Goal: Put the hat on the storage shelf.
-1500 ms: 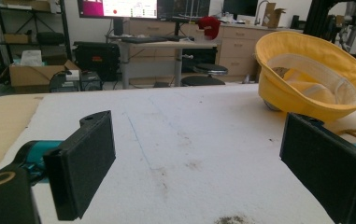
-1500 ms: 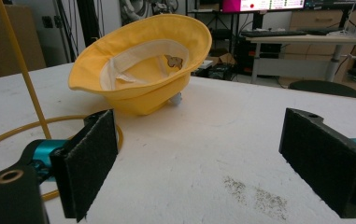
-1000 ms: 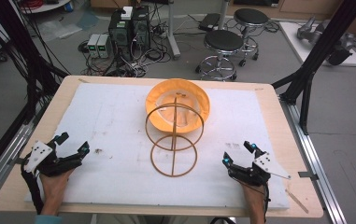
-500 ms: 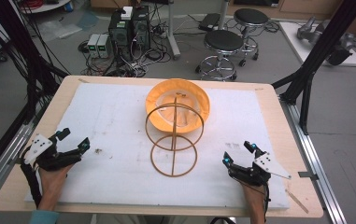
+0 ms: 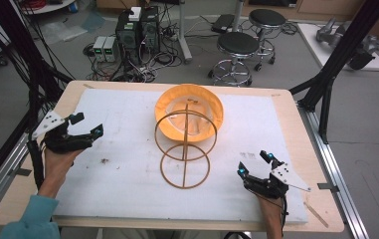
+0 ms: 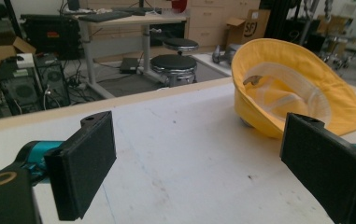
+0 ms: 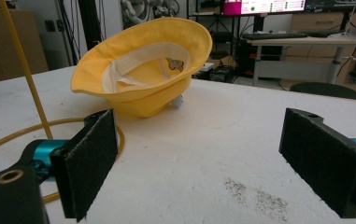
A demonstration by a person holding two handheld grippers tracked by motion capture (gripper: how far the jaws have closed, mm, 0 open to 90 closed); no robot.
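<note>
Left gripper (image 5: 85, 125) and right gripper (image 5: 255, 164): jaws wide apart, empty. Yellow hat (image 5: 189, 112): soft, light; pinch brim edge nearest stand (image 5: 184, 149).

Hat (image 7: 140, 70): yellow woven cloth, matt, paler cloth band inside. Stand (image 5: 184, 149): thin yellow wire rings, smooth, slight gloss. Table (image 5: 286, 107): pale wood edge, topped by white matt sheet (image 5: 127, 164), faintly rough, speckled near right edge. Gripper pads (image 7: 91, 161): black, matt, fuzzy texture; teal glossy fittings behind.
</note>
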